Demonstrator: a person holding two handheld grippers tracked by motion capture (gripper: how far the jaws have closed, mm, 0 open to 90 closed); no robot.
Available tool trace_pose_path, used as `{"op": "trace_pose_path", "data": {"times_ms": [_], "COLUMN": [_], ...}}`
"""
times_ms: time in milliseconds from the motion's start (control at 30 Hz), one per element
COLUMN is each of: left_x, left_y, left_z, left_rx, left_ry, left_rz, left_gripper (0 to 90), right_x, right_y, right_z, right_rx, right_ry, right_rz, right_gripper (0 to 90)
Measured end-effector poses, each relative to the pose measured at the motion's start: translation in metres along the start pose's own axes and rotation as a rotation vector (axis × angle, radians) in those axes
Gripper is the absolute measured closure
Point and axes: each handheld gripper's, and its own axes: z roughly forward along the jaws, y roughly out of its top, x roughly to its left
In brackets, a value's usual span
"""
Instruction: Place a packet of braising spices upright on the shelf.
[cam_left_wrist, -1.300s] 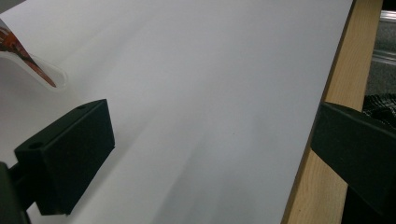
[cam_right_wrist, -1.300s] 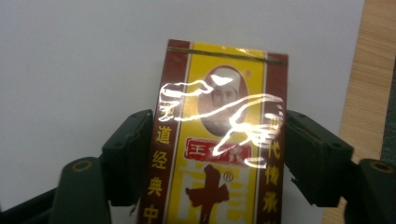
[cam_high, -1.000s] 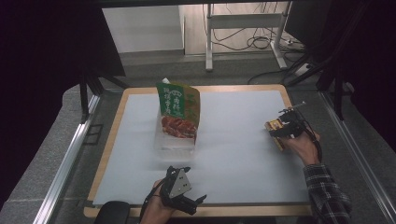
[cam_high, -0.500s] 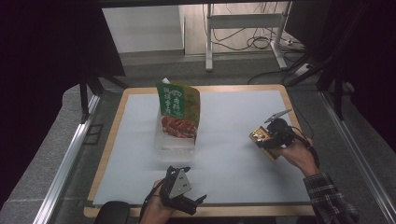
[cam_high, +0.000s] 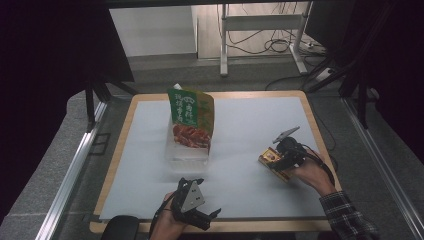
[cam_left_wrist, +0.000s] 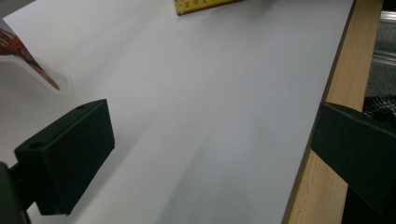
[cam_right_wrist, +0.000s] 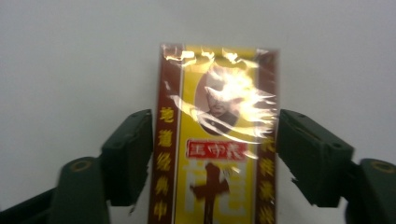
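- Yellow-and-red foil packet (cam_right_wrist: 217, 140) is lying flat on the white sheet (cam_high: 240, 125), right of the bag (cam_high: 191, 122), between the right gripper (cam_right_wrist: 215, 154) pads.
- The jaws have just been opening, apparently releasing it.
- The left gripper (cam_left_wrist: 210, 154) is idling wide and empty.

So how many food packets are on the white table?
2. The tall green and red bag stands in a clear tub near the table's middle. The small yellow packet lies flat at the right, between the right gripper's jaws.
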Motion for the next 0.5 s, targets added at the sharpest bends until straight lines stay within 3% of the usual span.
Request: {"op": "trace_pose_path", "data": {"times_ms": [167, 500], "left_x": [0.000, 0.000], "left_y": [0.000, 0.000], "left_z": [0.000, 0.001], "left_rx": [0.003, 0.005], "left_ry": [-0.001, -0.003], "left_rz": [0.005, 0.005], "left_gripper": [0.0, 0.0], "right_x": [-0.002, -0.003], "right_y": [0.012, 0.029], "right_z": [-0.004, 0.016], "right_rx": [0.039, 0.158], "right_ry": [0.011, 0.019], "right_rz": [0.006, -0.036], "right_gripper": [24.1, 24.9]}}
